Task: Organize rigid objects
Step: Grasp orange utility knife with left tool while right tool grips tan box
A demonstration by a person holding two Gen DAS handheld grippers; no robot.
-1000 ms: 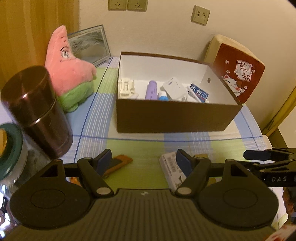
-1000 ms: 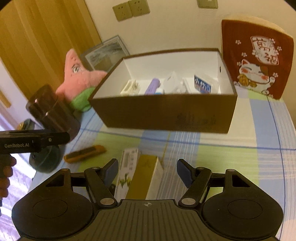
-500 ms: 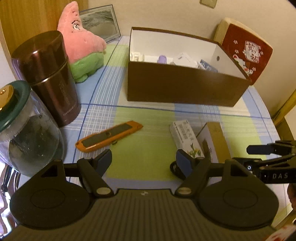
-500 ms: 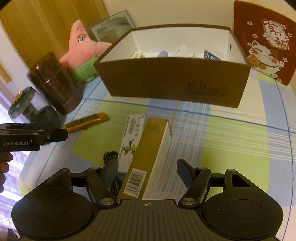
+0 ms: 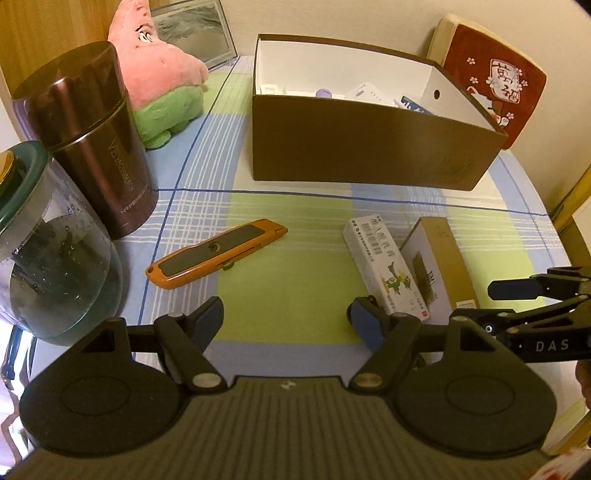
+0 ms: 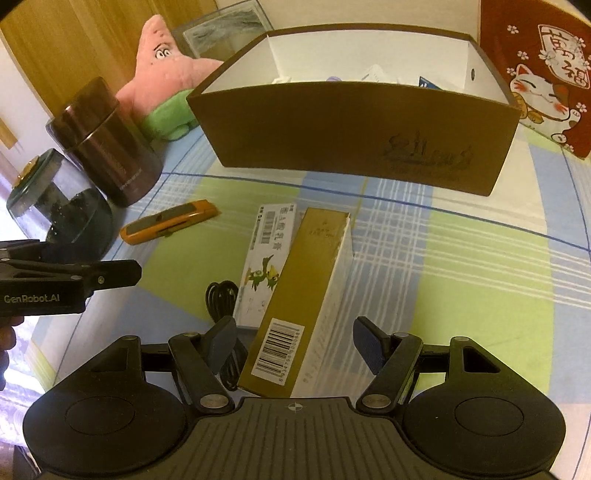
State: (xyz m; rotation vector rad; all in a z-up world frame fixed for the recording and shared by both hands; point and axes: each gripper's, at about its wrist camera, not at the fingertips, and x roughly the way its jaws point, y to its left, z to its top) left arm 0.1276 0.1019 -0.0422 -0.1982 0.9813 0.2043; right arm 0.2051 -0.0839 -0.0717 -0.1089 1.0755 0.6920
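Both tools have dropped toward the desk (image 5: 295, 206) and tilted down. The left tool (image 5: 287, 319), released and empty, now hangs near the orange knife (image 5: 216, 253); the right tool (image 6: 295, 341), released, straddles the gold box (image 6: 306, 291) without pressing it. The brown bin (image 6: 354, 122) waits farther off. Readable: "GenRobot.AI", "DAS", and "VACUUM BOX" on the canister (image 5: 92, 133).

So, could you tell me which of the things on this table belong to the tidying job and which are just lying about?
Job:
- brown box
- orange utility knife
- white carton
- gold carton
- black cable

Lying about:
- plush star
- brown canister
- glass jar
- picture frame
- red cat cushion
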